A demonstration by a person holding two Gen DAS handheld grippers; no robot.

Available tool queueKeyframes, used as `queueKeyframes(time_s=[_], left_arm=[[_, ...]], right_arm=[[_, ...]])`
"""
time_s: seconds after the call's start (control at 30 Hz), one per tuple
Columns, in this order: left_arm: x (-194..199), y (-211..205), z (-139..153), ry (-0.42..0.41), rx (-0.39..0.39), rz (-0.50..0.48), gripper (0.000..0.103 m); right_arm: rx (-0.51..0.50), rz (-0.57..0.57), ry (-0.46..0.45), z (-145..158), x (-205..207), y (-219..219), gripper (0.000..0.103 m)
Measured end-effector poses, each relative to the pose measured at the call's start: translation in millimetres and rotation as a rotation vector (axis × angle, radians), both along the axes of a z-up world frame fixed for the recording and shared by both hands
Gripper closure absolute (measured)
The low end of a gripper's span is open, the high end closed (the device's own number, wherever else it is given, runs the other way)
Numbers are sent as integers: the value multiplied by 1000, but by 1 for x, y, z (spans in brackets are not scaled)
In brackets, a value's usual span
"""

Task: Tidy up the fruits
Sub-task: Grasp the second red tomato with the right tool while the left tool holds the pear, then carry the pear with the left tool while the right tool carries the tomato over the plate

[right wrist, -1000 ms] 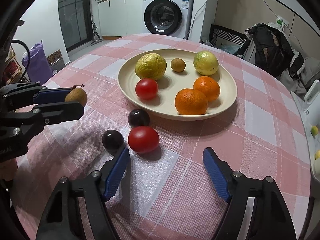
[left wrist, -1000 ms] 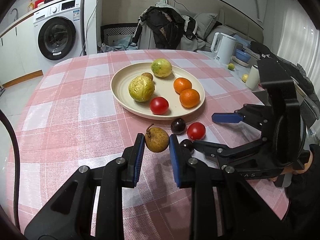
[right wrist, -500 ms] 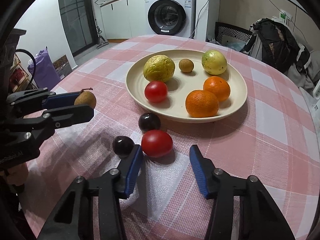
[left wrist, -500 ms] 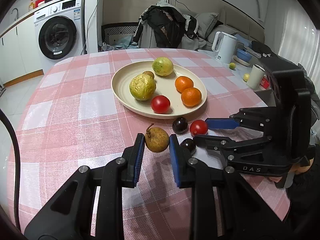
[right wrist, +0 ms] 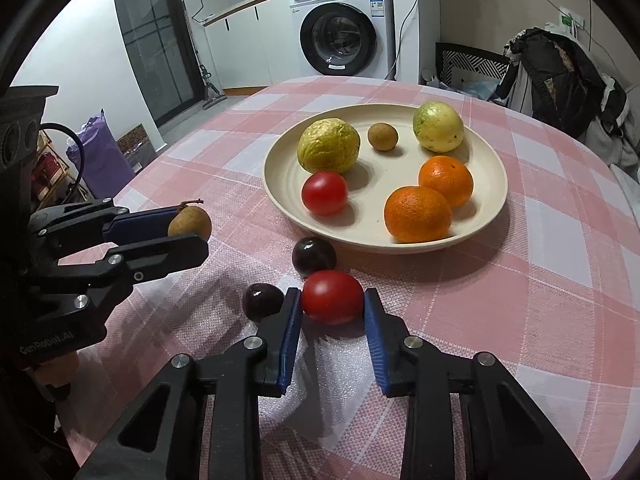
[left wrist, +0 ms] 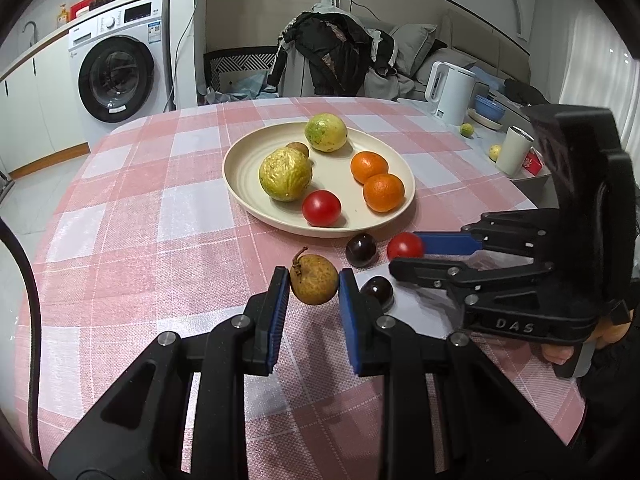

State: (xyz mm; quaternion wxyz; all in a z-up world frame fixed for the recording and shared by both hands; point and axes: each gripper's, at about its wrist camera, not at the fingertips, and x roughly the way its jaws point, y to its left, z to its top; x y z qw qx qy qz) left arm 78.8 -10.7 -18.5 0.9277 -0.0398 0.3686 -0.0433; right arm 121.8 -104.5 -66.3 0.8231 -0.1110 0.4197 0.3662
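Mid-pickup here. My left tool [left wrist: 314,282] is clamped on a brown stemmed longan [left wrist: 314,285], held just above the counter [left wrist: 132,216] at lower centre of its view. My right tool [right wrist: 332,304] is closing around the loose cherry tomato [right wrist: 332,297] at lower centre, pads right at its sides. Next I'd guess: firm that grip, lift, carry both up-frame to the plate [right wrist: 280,196] without squashing anything.

Count: on the plate two oranges, two yellow-green passion fruits, one tomato, one longan. Off the plate: two dark cherries, plus the two gripped.
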Motion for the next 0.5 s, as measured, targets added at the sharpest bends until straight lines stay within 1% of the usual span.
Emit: queueKeyframes(time_s=[0.27,0.5], left_arm=[[-3,-1,8,-39,18,19,81],[-3,-4,15,-75,21,16,81]], right_arm=[[46,-17,-47,17,-5,-9,72],[85,-38,-99,34,-11,-17,72]])
